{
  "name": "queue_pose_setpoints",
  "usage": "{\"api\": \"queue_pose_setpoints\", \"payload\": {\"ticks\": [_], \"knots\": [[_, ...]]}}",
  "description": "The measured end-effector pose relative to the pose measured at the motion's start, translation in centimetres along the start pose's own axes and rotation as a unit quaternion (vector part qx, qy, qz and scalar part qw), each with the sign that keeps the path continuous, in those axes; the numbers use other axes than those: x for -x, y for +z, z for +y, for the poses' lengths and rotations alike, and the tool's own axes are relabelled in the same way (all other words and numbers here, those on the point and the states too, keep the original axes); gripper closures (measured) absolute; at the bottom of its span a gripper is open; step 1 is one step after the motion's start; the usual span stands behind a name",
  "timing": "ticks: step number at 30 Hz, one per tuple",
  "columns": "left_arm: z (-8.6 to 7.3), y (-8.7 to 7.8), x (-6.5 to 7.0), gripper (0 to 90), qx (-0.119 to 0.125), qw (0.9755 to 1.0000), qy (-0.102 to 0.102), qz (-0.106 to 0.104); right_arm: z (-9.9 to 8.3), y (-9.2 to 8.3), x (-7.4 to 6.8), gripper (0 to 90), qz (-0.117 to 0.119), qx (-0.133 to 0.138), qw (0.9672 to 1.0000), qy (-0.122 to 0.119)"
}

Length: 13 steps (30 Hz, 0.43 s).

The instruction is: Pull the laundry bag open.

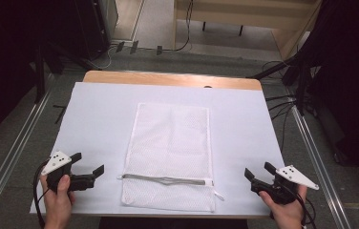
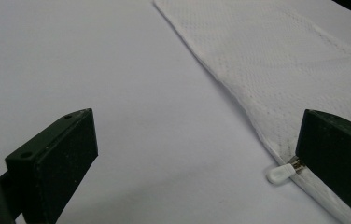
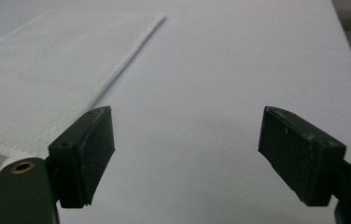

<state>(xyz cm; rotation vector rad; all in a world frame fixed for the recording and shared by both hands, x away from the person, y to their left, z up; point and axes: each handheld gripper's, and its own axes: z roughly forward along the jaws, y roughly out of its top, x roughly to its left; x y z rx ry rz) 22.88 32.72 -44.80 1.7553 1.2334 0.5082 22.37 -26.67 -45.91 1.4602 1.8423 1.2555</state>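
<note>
High view: a white mesh laundry bag point(image 1: 170, 152) is seen lying flat at the middle of a table covered by a white sheet point(image 1: 96, 114), its long side running away from the person. A grey zipper point(image 1: 165, 180) crosses the bag near its close end, partly unzipped in the middle, with a small white pull point(image 1: 218, 195) at its right end. The bag is touched by neither tool.

To the left of the bag's near corner, the left gripper point(image 1: 89, 168) is held in a hand point(image 1: 57, 202), its jaws spread wide and pointed toward the bag, with nothing between them. In the left gripper view, the left gripper point(image 2: 201, 158) is shown with bare sheet between its jaws, and the bag's edge point(image 2: 276, 74) and a white zipper end tab point(image 2: 278, 173) lie just beside one jaw.

Well apart from the bag's right edge, the right gripper point(image 1: 258, 172) is held in the other hand point(image 1: 285, 210), jaws likewise wide apart and empty. In the right gripper view, the right gripper point(image 3: 187, 154) is shown above plain sheet, with the bag point(image 3: 47, 74) off to one side.

A strip of wooden tabletop point(image 1: 168, 78) is visible beyond the sheet's far edge.
</note>
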Motion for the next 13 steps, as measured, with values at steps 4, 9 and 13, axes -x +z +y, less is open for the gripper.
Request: {"api": "queue_pose_setpoints", "payload": {"ticks": [4,9,13], "knots": [[-0.1,0.0,-0.5,0.0,-0.003,0.9999,0.012,0.002,-0.1,-0.3,1.3,17.8,-0.016,-0.002,0.9998,0.010],[-0.1,-0.2,-0.7,0.0,0.002,0.9998,0.014,0.011,-0.3,-0.6,2.4,16.7,-0.032,-0.004,0.9993,0.021],[-0.2,-0.1,-0.5,0.0,0.000,0.9997,0.018,0.019,-0.3,-0.7,2.6,15.0,-0.044,-0.002,0.9988,0.021]]}}
